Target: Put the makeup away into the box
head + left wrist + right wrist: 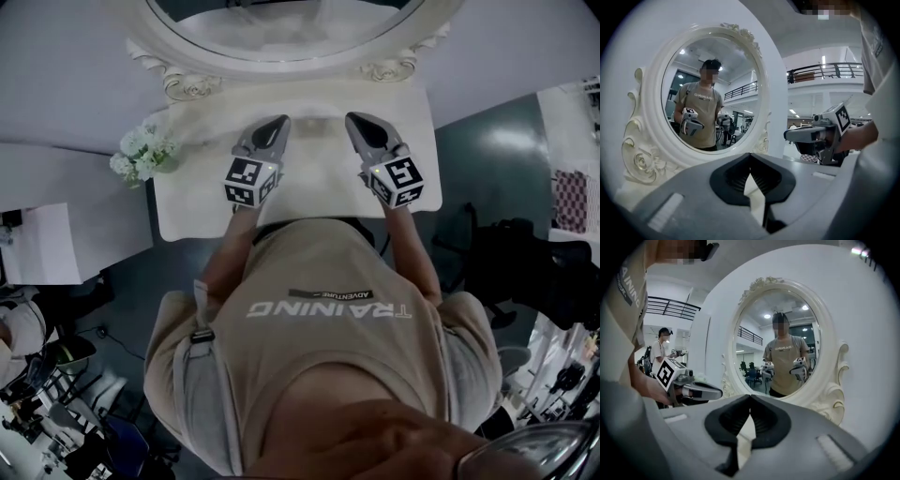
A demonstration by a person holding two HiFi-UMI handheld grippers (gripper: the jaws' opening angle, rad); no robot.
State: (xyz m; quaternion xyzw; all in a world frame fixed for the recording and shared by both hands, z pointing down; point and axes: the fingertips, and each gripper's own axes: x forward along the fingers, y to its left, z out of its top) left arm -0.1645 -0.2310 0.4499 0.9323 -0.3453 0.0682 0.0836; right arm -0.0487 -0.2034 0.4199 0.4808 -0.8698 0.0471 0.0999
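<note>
No makeup and no box show in any view. My left gripper (278,122) and right gripper (354,119) hang side by side above the white vanity table (187,211), both pointing at the oval mirror (281,33). In the left gripper view the jaws (750,155) meet at their tips with nothing between them, and the right gripper (806,134) shows beside them. The right gripper's jaws (750,396) also touch, empty. The mirror (783,343) reflects the person holding both grippers.
A bunch of white flowers (143,155) stands at the table's left edge. The mirror's carved white frame (640,154) rises behind the tabletop. A white desk (42,244) lies at the left. A dark chair (525,258) is at the right.
</note>
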